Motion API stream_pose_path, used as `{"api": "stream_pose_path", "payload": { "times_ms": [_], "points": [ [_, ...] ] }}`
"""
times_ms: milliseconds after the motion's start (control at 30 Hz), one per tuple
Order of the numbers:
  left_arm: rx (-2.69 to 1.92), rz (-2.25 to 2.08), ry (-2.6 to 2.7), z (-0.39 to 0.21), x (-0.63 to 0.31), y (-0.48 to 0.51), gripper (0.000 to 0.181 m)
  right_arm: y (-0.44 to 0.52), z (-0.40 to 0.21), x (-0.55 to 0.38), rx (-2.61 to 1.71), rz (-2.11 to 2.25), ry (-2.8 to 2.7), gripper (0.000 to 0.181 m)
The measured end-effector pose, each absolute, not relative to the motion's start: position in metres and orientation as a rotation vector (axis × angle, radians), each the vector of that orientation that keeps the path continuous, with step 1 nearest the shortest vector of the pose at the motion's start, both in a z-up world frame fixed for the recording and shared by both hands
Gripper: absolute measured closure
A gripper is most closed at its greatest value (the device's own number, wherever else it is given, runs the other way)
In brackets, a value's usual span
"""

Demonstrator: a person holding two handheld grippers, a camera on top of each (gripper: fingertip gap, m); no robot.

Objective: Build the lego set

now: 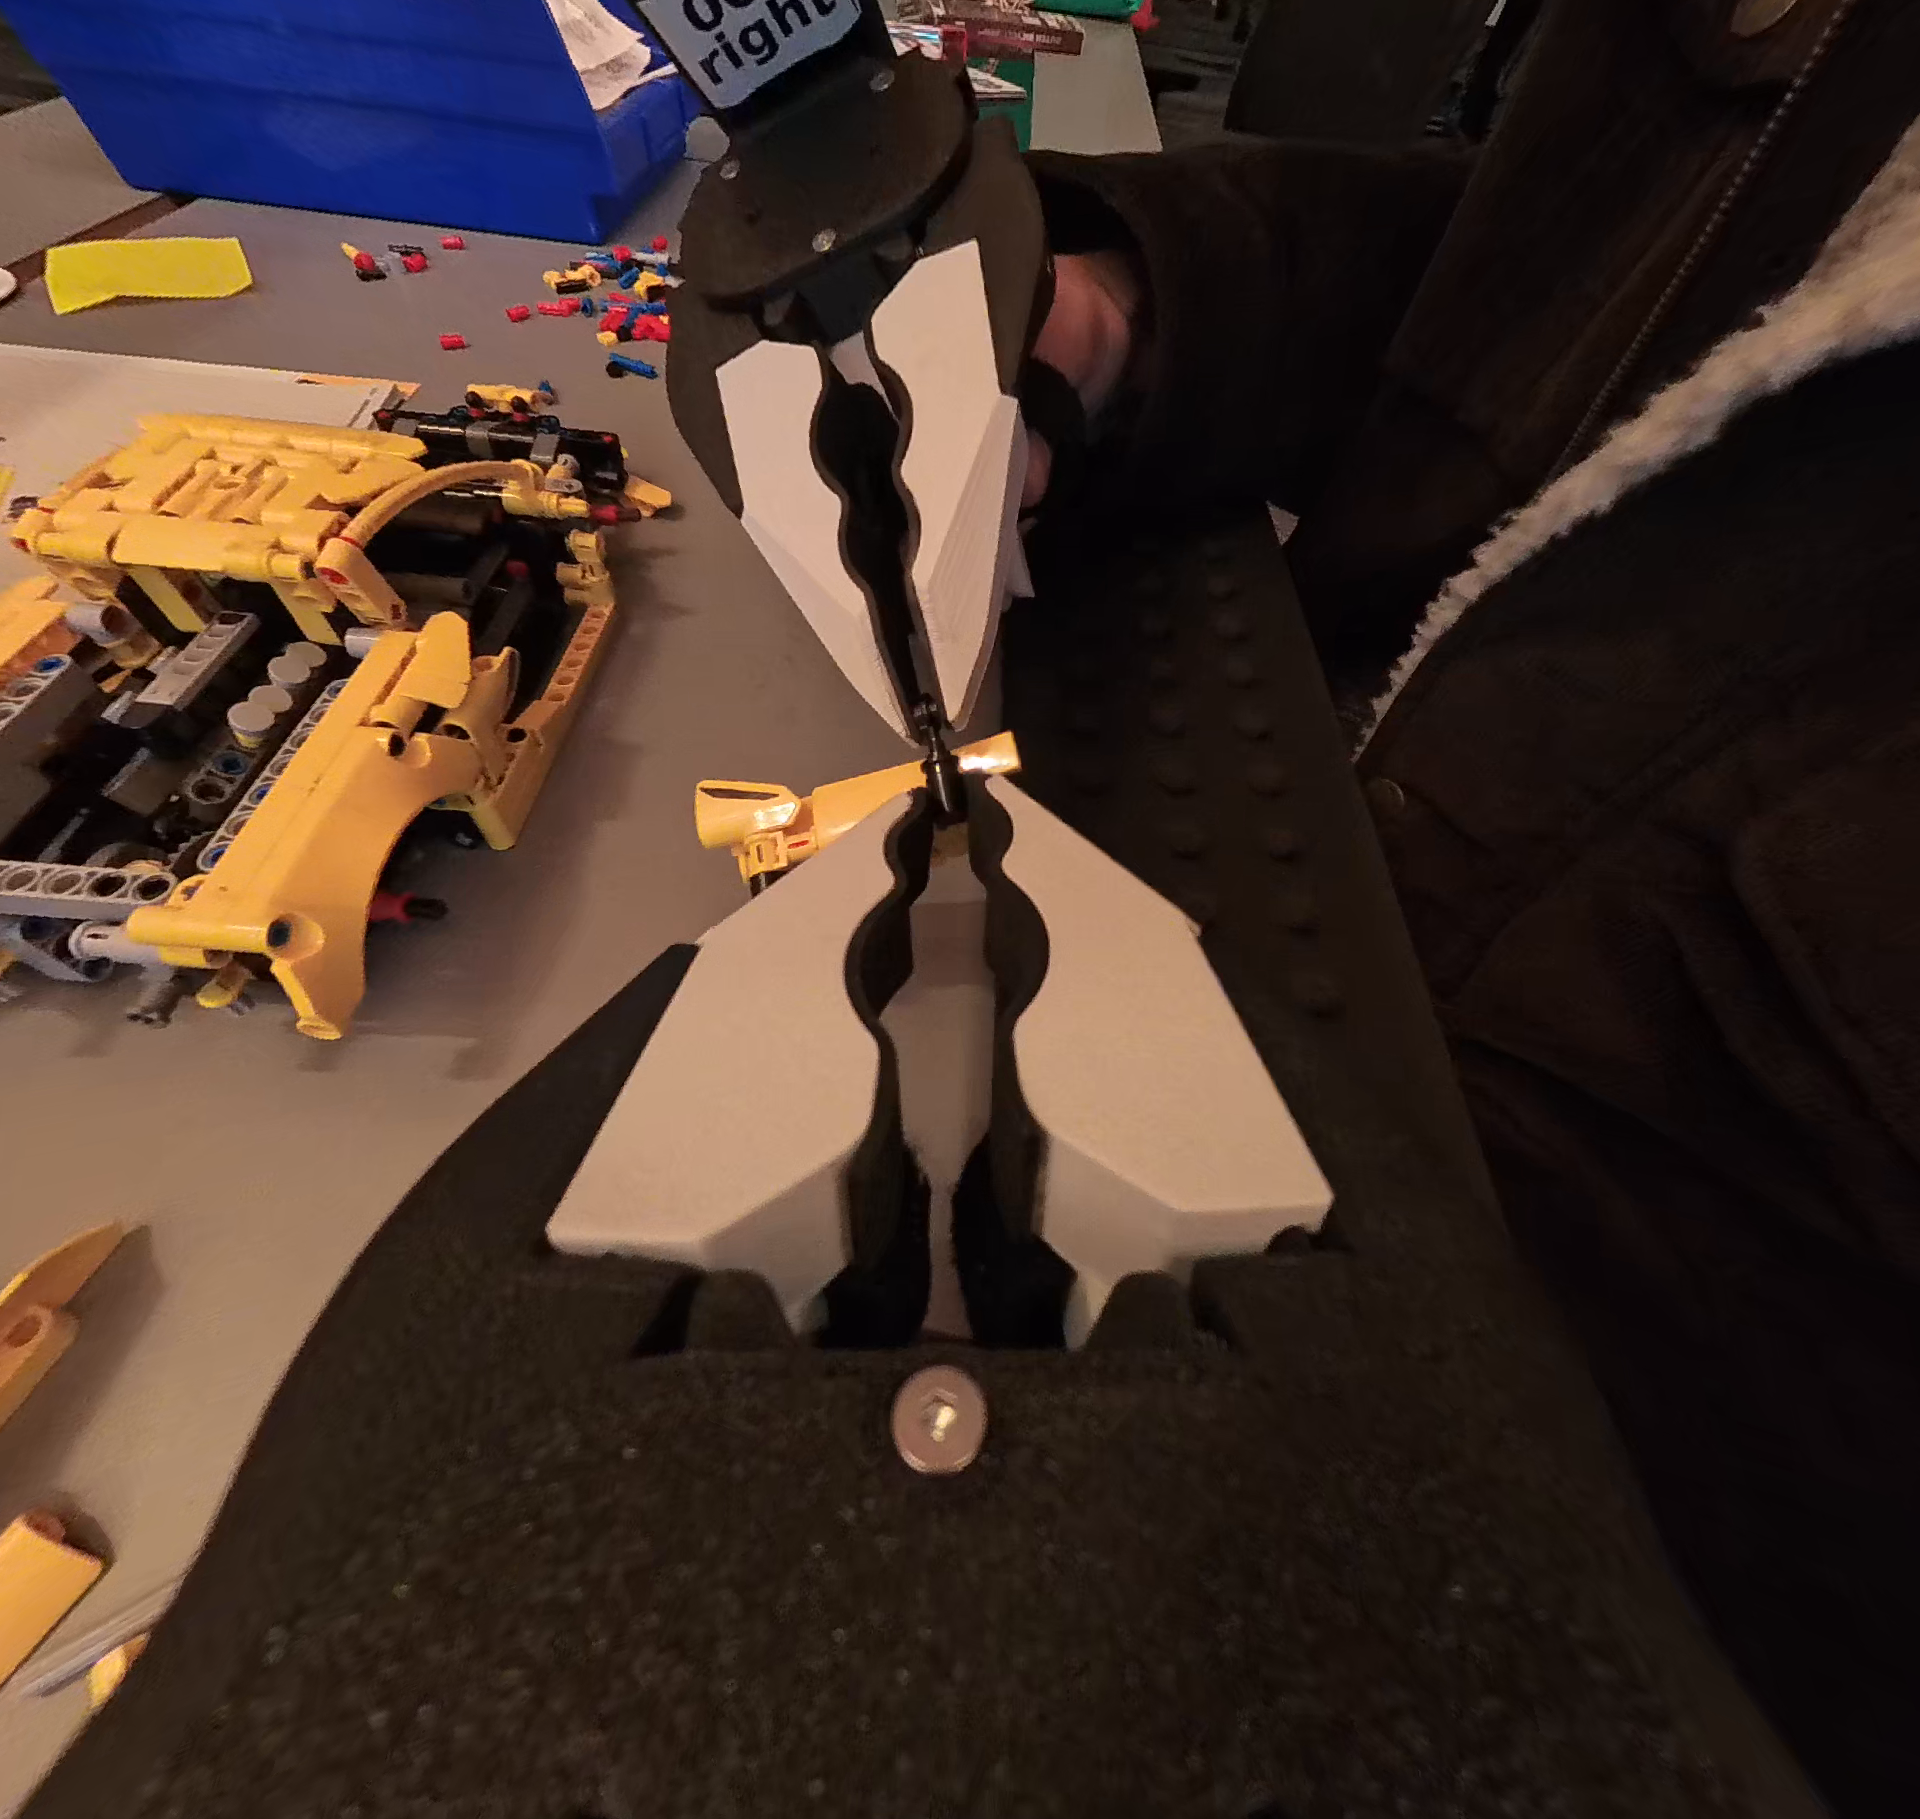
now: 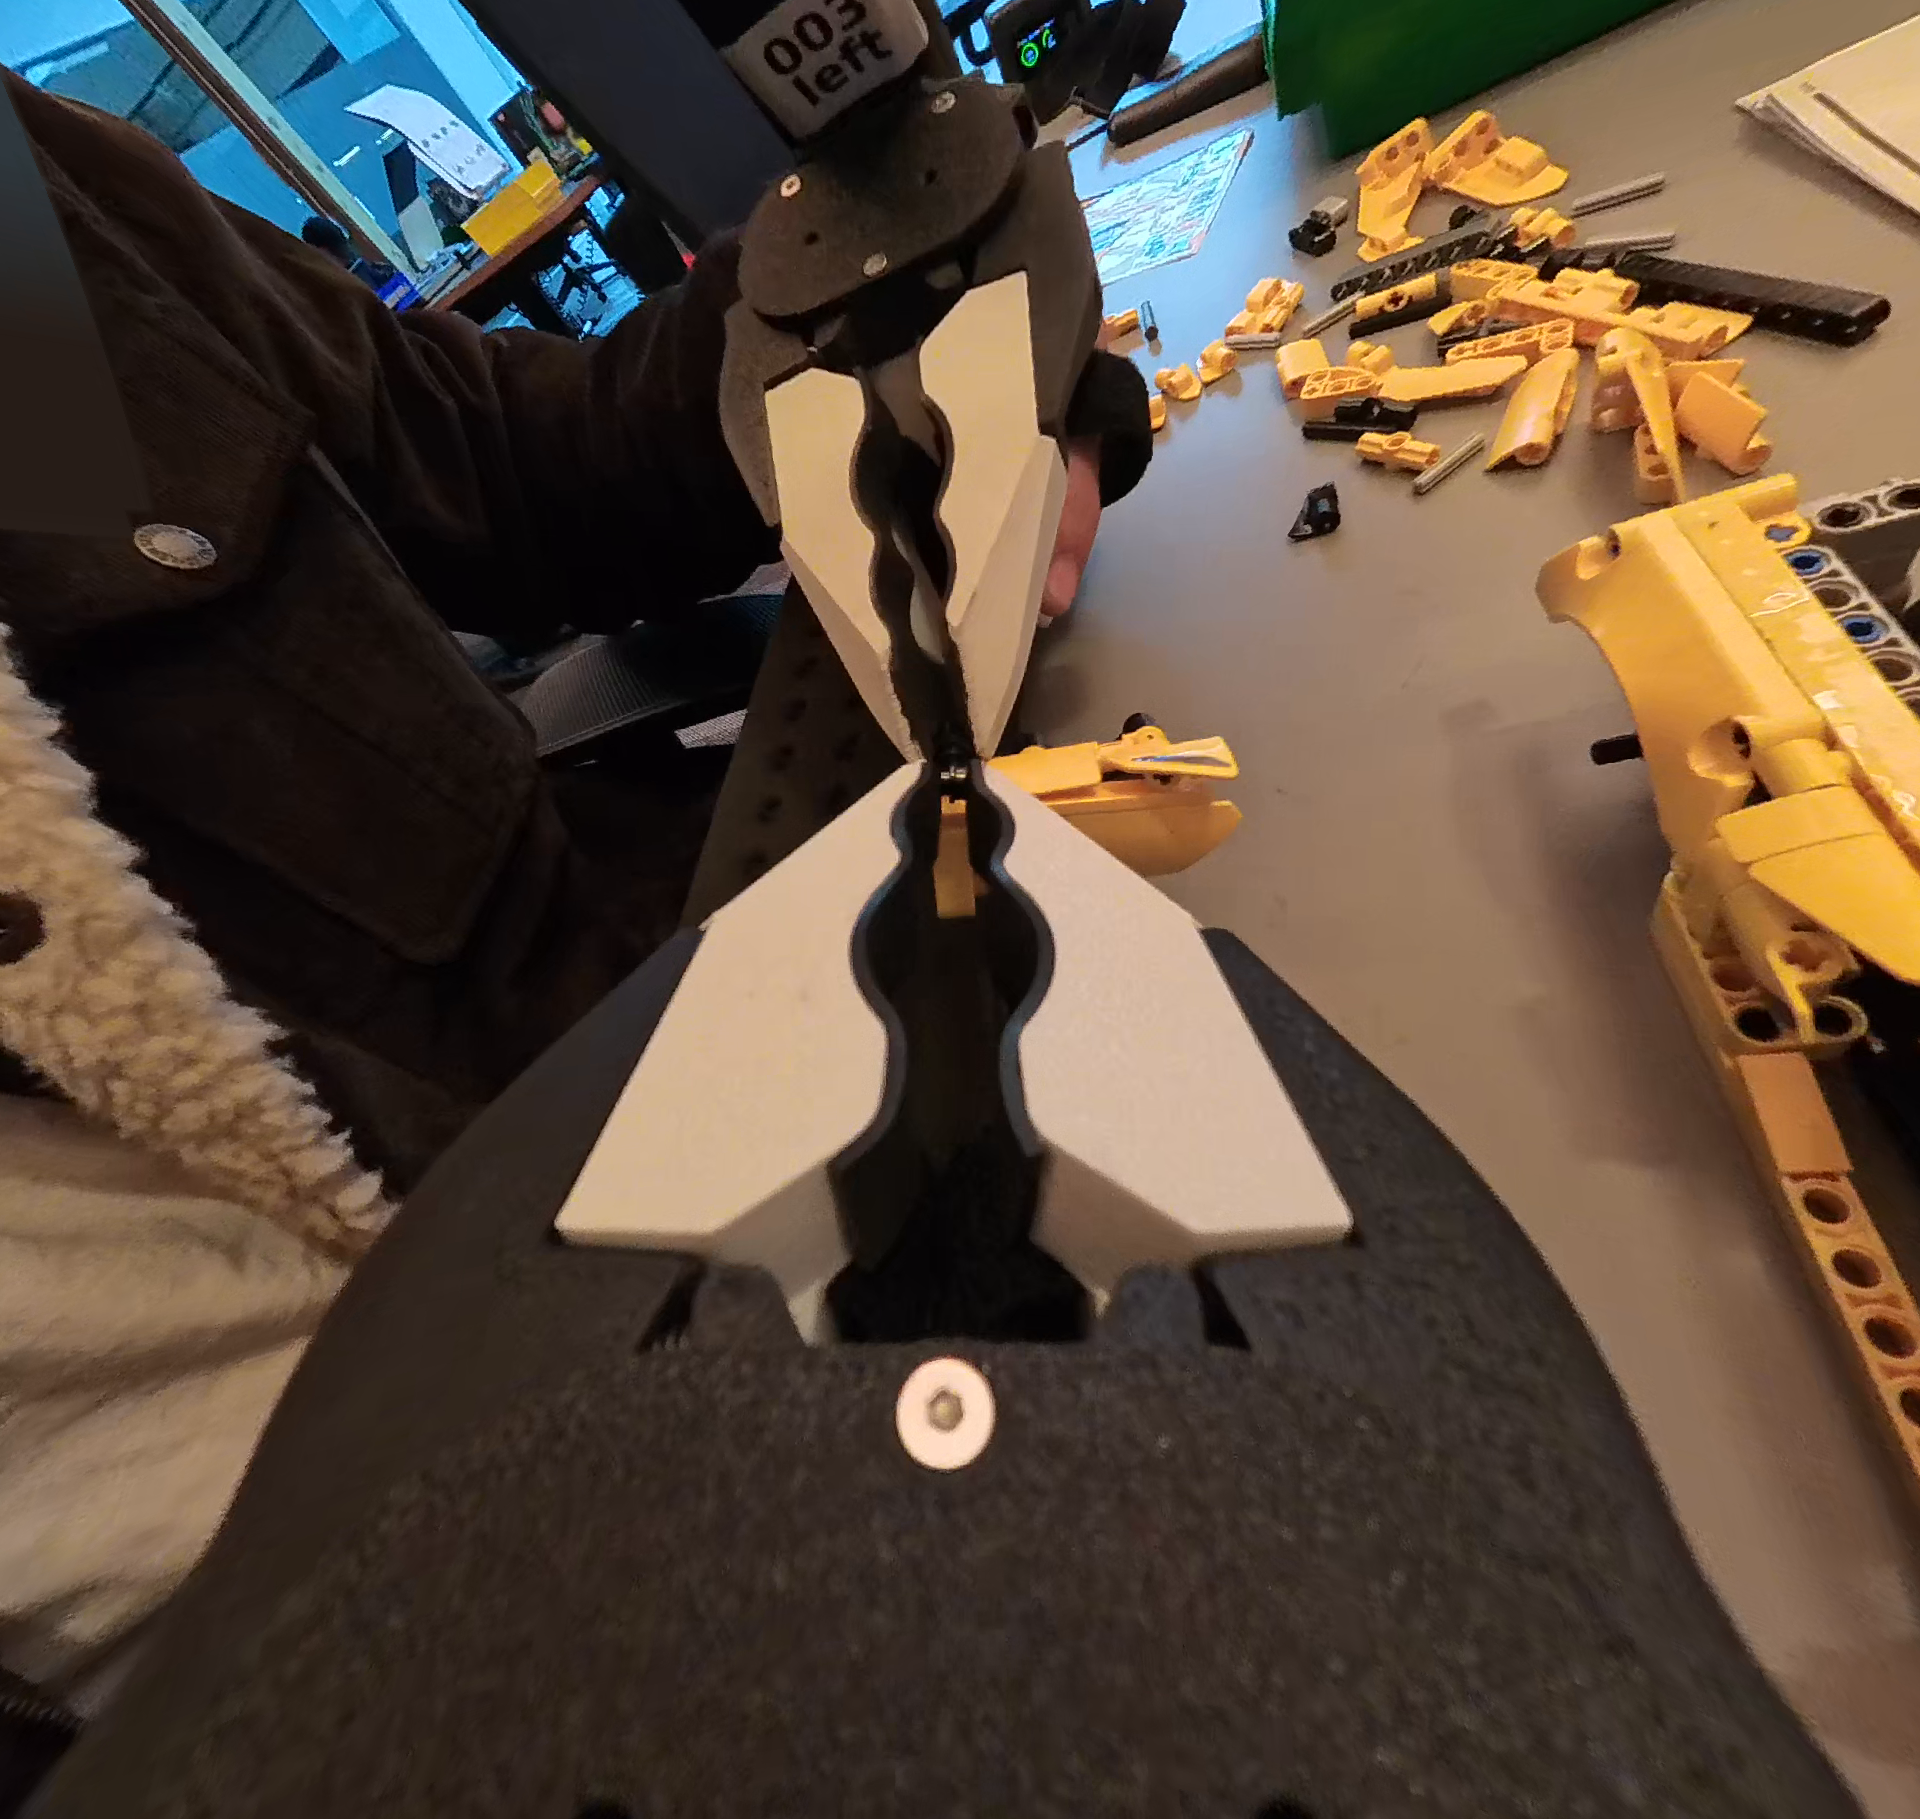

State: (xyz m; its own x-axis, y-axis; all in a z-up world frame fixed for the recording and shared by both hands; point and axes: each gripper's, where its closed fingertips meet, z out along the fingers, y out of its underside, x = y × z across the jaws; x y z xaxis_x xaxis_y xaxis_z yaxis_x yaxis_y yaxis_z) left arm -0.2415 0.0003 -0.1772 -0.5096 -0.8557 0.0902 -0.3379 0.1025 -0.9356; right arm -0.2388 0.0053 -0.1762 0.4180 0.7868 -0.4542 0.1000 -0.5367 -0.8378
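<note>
Lego model (image 1: 281, 689) on table; blue bin (image 1: 343, 55) holds papers; both jaws clamped on yellow piece (image 1: 831, 803).

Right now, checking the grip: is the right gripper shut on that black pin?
Shut. In the left wrist view the right gripper has its fingertips pinching the black pin, which pokes into the yellow piece.

white printed label on each gripper's body (image 1: 764, 8), wording withheld

Grey table (image 2: 1351, 689); glass partition (image 2: 239, 13) (bluish light) and desks behind.
</note>
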Motion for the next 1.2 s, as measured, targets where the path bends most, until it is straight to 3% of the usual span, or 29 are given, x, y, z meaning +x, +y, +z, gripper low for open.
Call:
{"api": "stream_pose_path", "payload": {
  "times_ms": [867,1067,1200],
  "points": [
    [-1.243,-1.505,1.703,-0.157,-0.229,0.014,0.175,0.022,-0.152,-0.228,-1.79,1.156,-0.617,0.178],
    [-1.425,-1.615,1.495,-0.15,-0.226,0.043,0.175,0.038,-0.156,-0.218,-1.756,0.717,-0.703,0.132],
    [-1.49,-1.764,1.367,-0.14,-0.226,0.051,0.175,0.046,-0.171,-0.221,-1.834,0.499,-0.757,0.135]
  ]
}}
